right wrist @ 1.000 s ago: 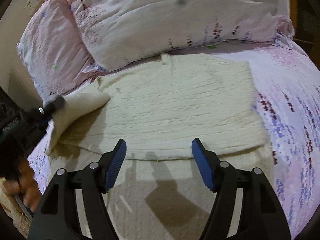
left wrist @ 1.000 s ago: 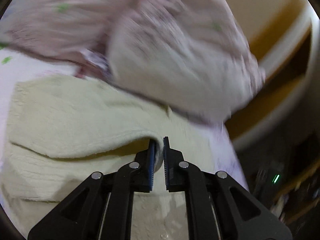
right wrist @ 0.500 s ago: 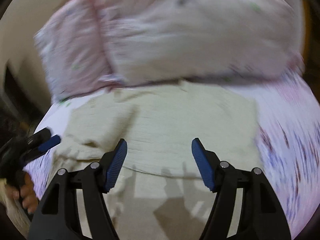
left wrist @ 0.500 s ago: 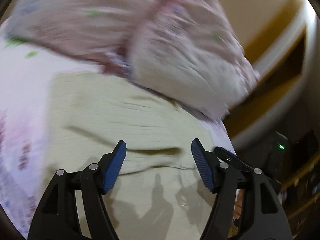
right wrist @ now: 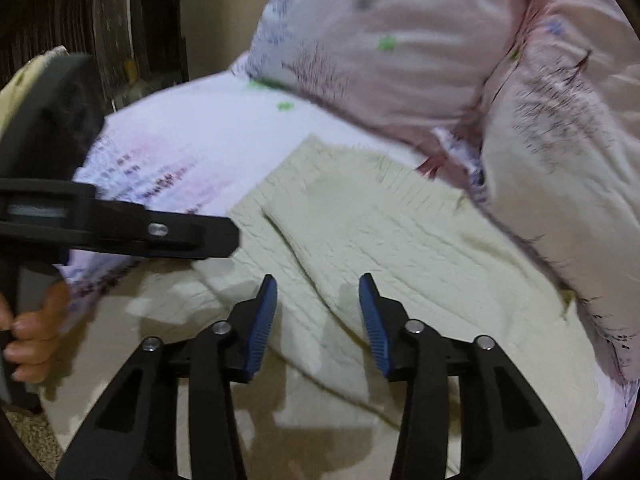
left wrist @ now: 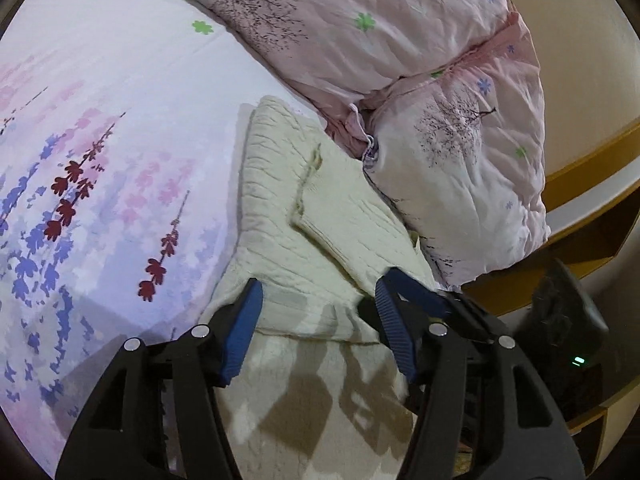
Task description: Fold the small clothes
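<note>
Left view: left tool (left wrist: 318,304) spread, jaws just closing a bit, nothing pinched, over cream sweater (left wrist: 288,216) on bed (left wrist: 100,120) beside pillows (left wrist: 400,40). Right view: right tool (right wrist: 318,300) half spread, jaws just closing, empty, above sweater (right wrist: 400,240); left tool (right wrist: 230,236) at left.

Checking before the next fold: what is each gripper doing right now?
Left gripper: open, holding nothing, jaws just closing slightly over the sweater.
Right gripper: open, empty, jaws just closing.

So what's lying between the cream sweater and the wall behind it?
Two pink flowered pillows lie there, pressed against the far edge of the cream sweater, with the wall beyond. The left wrist view shows it sharply; the right wrist view is blurred.
</note>
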{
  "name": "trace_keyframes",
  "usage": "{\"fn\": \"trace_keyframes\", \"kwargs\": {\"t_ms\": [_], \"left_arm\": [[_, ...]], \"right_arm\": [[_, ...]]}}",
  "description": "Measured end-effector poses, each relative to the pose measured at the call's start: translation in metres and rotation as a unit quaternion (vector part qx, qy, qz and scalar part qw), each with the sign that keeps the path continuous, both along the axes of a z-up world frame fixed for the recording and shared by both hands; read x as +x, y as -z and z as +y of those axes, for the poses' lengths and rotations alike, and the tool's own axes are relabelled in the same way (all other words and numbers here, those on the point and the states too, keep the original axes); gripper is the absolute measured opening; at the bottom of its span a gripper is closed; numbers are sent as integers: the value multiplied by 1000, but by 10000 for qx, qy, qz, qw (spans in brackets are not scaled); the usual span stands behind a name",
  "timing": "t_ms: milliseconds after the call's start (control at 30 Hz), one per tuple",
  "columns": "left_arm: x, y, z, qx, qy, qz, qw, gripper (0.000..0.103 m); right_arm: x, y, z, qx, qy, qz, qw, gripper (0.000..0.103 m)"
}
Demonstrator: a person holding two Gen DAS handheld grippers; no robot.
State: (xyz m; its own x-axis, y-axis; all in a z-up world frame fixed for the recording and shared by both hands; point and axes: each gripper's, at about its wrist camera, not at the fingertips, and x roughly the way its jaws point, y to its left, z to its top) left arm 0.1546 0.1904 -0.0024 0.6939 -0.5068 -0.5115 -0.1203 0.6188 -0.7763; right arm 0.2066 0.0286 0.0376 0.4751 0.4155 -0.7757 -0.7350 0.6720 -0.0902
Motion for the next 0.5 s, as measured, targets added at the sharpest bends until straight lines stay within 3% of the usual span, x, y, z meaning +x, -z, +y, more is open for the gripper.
{"fn": "trace_keyframes", "kwargs": {"t_ms": [133,167,200,233,367,467,500], "left_arm": [[1,2,1,-75,-3,0,10000,61],[2,2,1,-41,5,-5,10000,61],[2,1,0,-12,9,-10,10000,61],[2,1,0,12,12,-15,10000,61],[3,1,-2,82,29,-49,10000,61],[3,0,-3,117,37,-68,9999,61],[3,0,-3,132,40,-75,9999,61]], "right_arm": [[11,10,4,14,167,98,9998,34],[12,11,4,66,200,101,9997,25],[13,9,2,147,247,124,9995,9],[17,8,-1,213,307,166,9992,5],[27,-4,-27,785,821,291,9931,5],[31,-23,-71,1519,1457,348,9770,5],[30,-30,-95,1881,1792,406,9648,5]]}}
